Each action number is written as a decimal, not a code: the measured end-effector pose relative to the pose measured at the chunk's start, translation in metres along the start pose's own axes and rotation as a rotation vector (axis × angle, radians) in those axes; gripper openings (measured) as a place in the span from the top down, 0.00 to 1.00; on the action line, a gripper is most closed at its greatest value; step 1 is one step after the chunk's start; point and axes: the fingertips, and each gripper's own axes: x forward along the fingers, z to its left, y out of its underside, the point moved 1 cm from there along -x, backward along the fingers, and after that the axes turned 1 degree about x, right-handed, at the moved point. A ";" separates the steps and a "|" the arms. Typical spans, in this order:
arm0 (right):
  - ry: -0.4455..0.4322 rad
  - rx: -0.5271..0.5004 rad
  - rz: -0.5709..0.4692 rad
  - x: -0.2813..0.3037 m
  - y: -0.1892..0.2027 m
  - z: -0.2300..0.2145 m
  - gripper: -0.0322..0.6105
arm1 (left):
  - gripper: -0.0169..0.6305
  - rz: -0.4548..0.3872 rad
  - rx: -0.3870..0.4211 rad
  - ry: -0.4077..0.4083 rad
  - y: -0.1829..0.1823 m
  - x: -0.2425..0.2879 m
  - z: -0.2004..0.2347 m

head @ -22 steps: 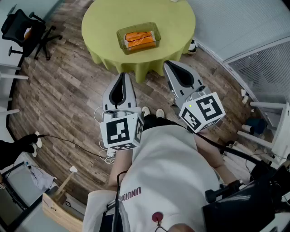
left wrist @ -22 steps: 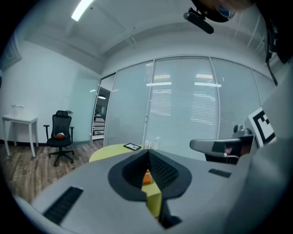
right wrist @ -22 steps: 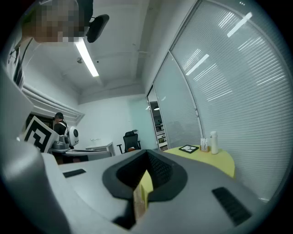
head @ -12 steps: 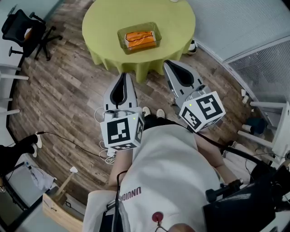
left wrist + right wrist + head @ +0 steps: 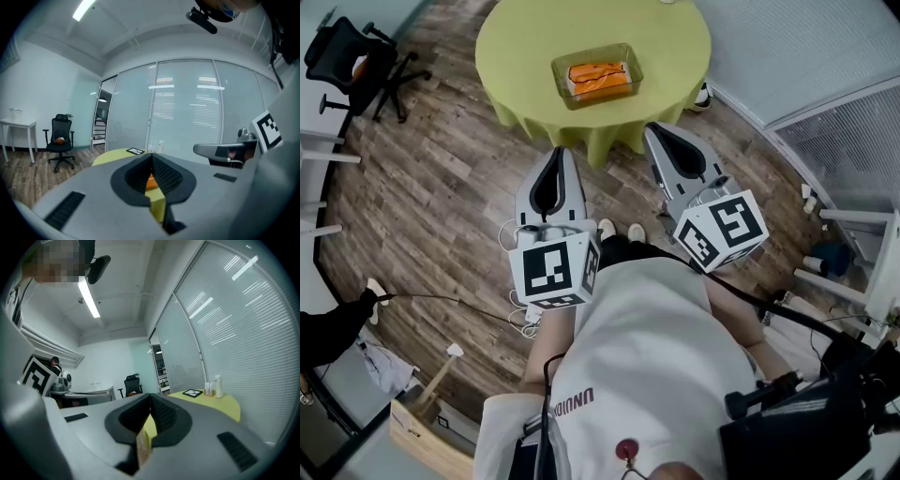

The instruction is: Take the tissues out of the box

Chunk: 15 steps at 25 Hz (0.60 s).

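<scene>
As the box (image 5: 557, 77) of tissues (image 5: 600, 77) sits on the table (image 5: 525, 37), left gripper (image 5: 555, 155) and right gripper (image 5: 655, 127) clenched empty (tips meeting).

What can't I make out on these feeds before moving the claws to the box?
Head view: box too small to tell if its orange contents are tissues or if a lid is on.
Left gripper view: left claw, jaws together, hides the box except an orange sliver.
Right gripper view: box does not show; right claw fills the lower frame.
Head view: table's far rim cut off by the top edge.
</scene>
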 end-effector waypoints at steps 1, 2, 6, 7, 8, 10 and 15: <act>0.003 0.000 -0.005 0.002 -0.001 0.001 0.92 | 0.95 -0.006 0.010 0.009 -0.002 0.001 0.002; 0.005 -0.001 -0.012 0.004 -0.001 0.001 0.92 | 0.95 -0.014 0.021 0.019 -0.005 0.003 0.005; 0.043 -0.019 -0.023 0.011 -0.003 0.001 0.92 | 0.95 -0.056 0.048 0.055 -0.017 0.009 0.015; 0.056 -0.023 -0.024 0.012 -0.003 0.001 0.92 | 0.95 -0.066 0.049 0.059 -0.019 0.011 0.019; 0.066 -0.024 -0.027 0.013 -0.003 0.001 0.92 | 0.95 -0.074 0.047 0.061 -0.021 0.012 0.023; 0.075 -0.023 -0.036 0.015 -0.002 0.001 0.92 | 0.95 -0.084 0.035 0.058 -0.024 0.016 0.031; 0.097 -0.018 -0.032 0.020 0.001 -0.007 0.92 | 0.95 -0.067 0.000 0.054 -0.017 0.017 0.041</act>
